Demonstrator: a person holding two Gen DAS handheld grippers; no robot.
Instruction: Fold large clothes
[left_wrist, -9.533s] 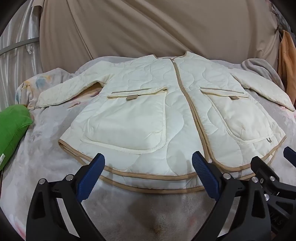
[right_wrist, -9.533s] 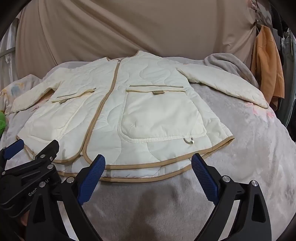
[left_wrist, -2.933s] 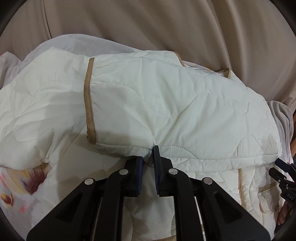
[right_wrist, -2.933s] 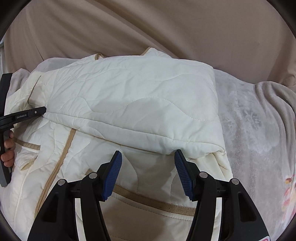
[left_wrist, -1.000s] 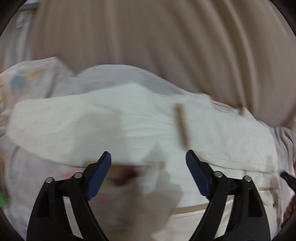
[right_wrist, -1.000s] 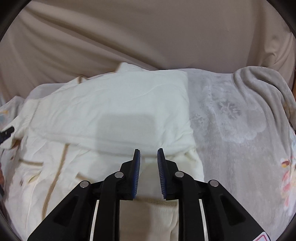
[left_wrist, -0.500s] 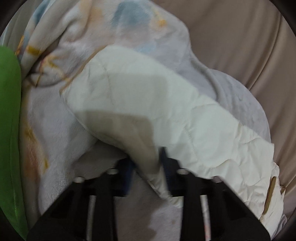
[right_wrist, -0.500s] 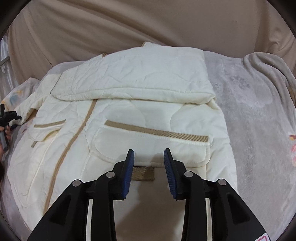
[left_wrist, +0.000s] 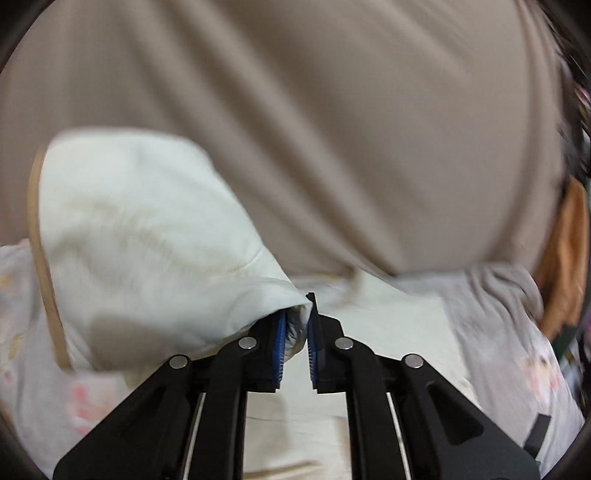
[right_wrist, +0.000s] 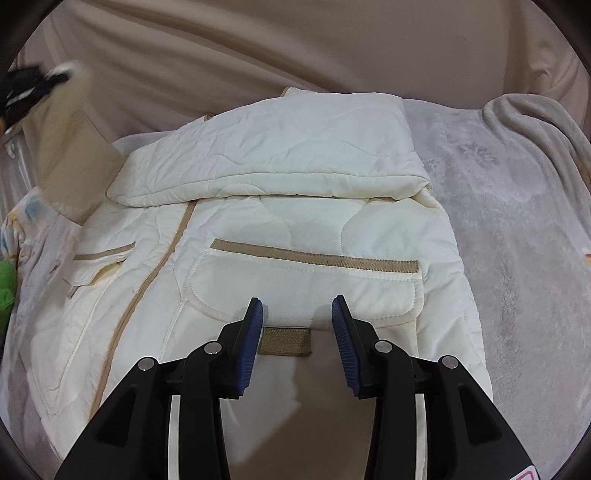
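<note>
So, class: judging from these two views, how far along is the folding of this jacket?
Done: one sleeve lies folded across the jacket chest. In hand: the left tongs pinch the other sleeve, lifted. The right tongs, just opening, hold nothing. Left: laying that sleeve over, then folding the body.

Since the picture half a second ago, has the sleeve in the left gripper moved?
Yes. The sleeve, pinched in the left gripper, has come up off the blanket and now hangs in front of the beige curtain.
</note>
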